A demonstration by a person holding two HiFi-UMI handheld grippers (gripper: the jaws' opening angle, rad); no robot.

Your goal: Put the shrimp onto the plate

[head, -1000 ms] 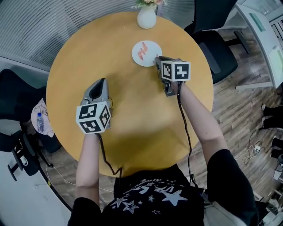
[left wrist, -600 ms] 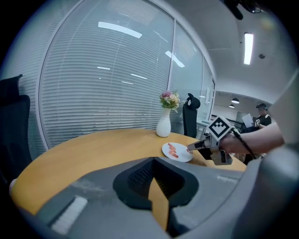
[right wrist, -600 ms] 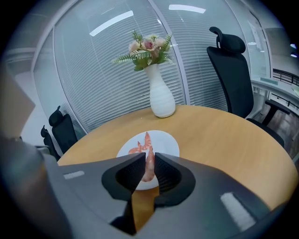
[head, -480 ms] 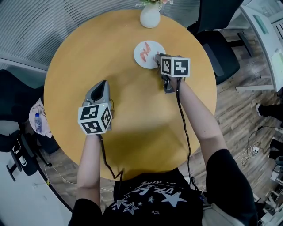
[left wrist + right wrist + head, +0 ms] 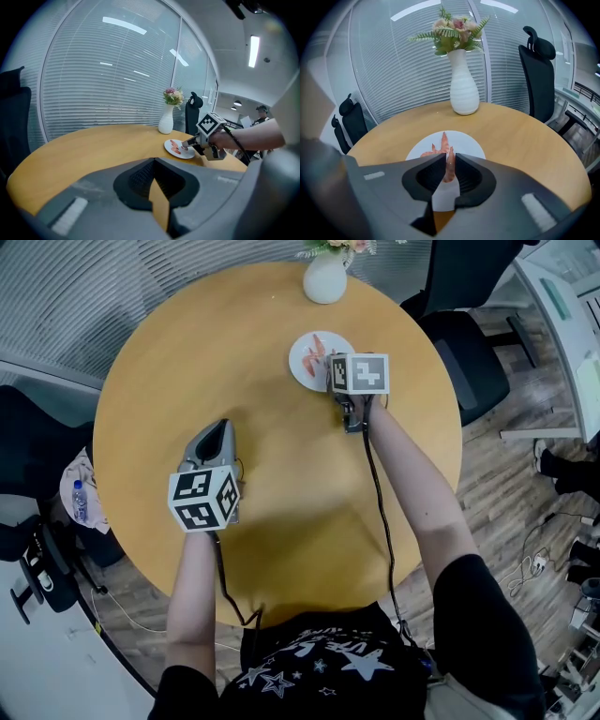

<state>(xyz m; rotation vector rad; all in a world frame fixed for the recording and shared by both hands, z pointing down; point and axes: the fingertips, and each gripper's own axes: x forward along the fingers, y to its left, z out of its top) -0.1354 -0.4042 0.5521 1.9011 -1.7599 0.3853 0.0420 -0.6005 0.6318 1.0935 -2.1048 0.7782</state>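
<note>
Clamping one shrimp point(image 5: 450, 168) between its pads, the right gripper point(image 5: 450, 155) is hovering over the near part of the white plate point(image 5: 471, 143), where other shrimp point(image 5: 443, 140) are lying. The head view is hiding that grip beneath the marker cube point(image 5: 360, 373), while showing the left gripper point(image 5: 221, 425) well apart from the plate; its own view is showing jaws closed on nothing.

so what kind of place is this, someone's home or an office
Most likely an office meeting room: a round wooden table with a vase of flowers, a black high-backed office chair beside it, and curved glass walls with blinds behind.
</note>
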